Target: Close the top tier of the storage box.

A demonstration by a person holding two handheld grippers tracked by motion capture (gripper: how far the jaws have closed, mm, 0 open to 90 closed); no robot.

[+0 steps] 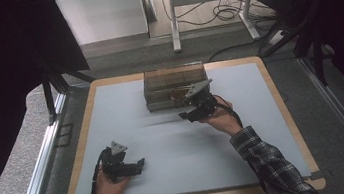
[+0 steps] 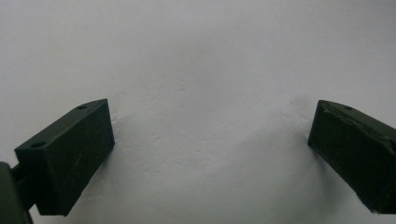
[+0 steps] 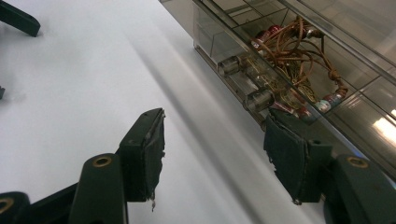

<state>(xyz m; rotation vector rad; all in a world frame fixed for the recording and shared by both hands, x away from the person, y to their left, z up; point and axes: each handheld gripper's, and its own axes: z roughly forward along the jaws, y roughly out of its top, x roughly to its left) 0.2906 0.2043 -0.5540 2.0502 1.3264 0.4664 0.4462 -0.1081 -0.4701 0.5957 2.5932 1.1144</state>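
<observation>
a clear smoky plastic organizer box (image 1: 174,85) is being seen at the far middle of the grey table mat (image 1: 127,118), its long side facing the person. in the right gripper view the box (image 3: 299,56) is being shown divided into compartments, and a tangle of brown cord with red and silver beads (image 3: 299,60) is lying in a compartment along the near side wall. small round clear knobs (image 3: 259,99) are being seen on that wall.

the right gripper (image 1: 193,113) is being held just in front of the box, near its right half, in the right hand (image 1: 220,116); a plaid sleeve (image 1: 269,165) is coming in from the lower right. from the gripper's own camera, the right gripper (image 3: 215,154) is being held with its jaws parted to a middling gap, nothing between them but bare mat. the farther jaw is sitting just beside the box wall; whether it is touching the wall cannot be told. worn, frayed padding is being shown on both jaws.

the left gripper (image 1: 136,166) is being held low over the near left part of the mat, well apart from the box, in the left hand (image 1: 108,186). in the left gripper view the left gripper (image 2: 210,144) is being kept wide open, with plain mat between the jaws and nothing gripped. a cable (image 1: 93,188) is trailing from it toward the table's near edge.

beyond the table, a white desk frame (image 1: 208,1) and loose floor cables (image 1: 224,12) are being noted.
</observation>
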